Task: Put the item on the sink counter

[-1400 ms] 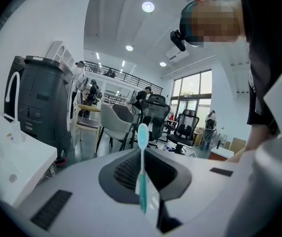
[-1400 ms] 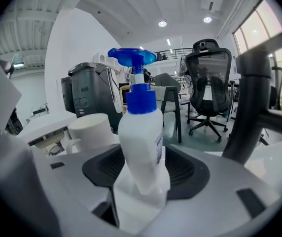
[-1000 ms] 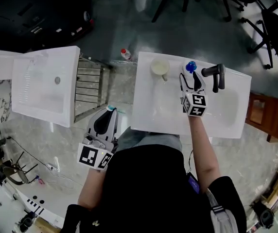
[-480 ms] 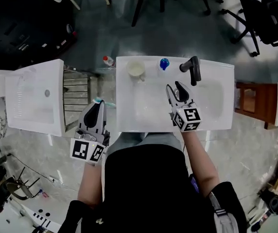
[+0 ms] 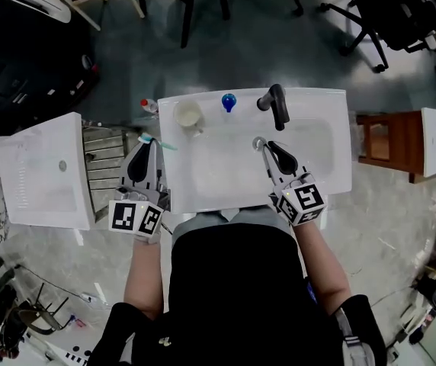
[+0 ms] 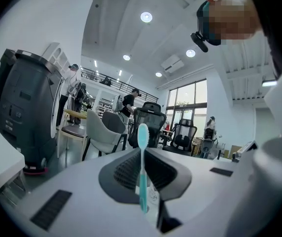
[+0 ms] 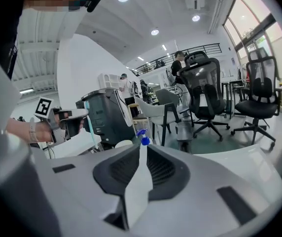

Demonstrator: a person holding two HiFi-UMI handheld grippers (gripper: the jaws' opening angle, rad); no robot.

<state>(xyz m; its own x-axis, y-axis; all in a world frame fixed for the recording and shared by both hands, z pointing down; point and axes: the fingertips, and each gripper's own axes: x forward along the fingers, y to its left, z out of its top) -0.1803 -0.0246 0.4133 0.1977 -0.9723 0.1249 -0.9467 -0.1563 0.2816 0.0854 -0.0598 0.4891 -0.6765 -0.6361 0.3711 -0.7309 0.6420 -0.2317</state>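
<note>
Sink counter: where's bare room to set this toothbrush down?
On the sink counter, the back rim right of the faucet is bare to the corner, as is the left rim in front of the cup. Crowded: the back, from cup past the blue item to the faucet.

Toothbrush: teal handle, pale head, set crosswise, clamped betw. jaws of left gripper, at left edge of sink counter. Counter: white, w/ basin.
</note>
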